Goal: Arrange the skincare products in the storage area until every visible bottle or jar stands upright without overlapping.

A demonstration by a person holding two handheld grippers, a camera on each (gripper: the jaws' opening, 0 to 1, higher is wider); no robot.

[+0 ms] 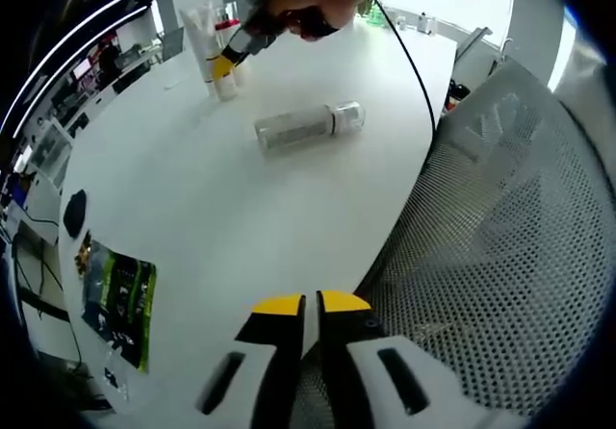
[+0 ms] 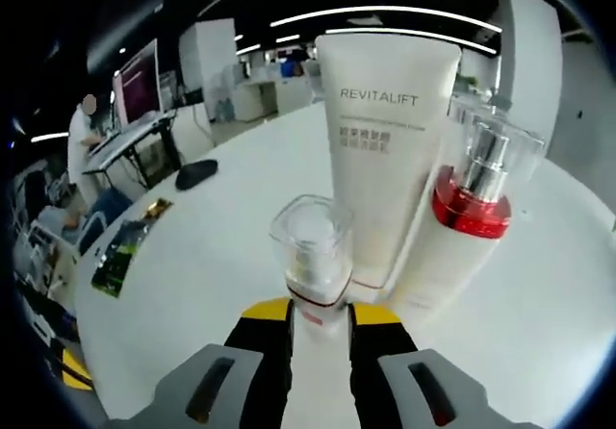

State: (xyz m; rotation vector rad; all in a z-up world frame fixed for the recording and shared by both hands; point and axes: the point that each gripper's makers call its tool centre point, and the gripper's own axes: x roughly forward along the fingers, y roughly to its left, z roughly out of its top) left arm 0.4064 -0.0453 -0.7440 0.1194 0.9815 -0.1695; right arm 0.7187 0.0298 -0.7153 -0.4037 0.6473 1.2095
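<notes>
My right gripper [image 2: 320, 315] pinches a small bottle with a clear cap [image 2: 312, 254], upright on the white table [image 2: 221, 256]. Just behind it stands a white tube marked REVITALIFT [image 2: 387, 150], and beside that a bottle with a red collar [image 2: 469, 219]. In the left gripper view, my left gripper [image 1: 310, 304] has its jaws pressed together and holds nothing, above the table edge near a mesh chair [image 1: 510, 246]. A clear bottle [image 1: 310, 126] lies on its side, apart from the standing group.
</notes>
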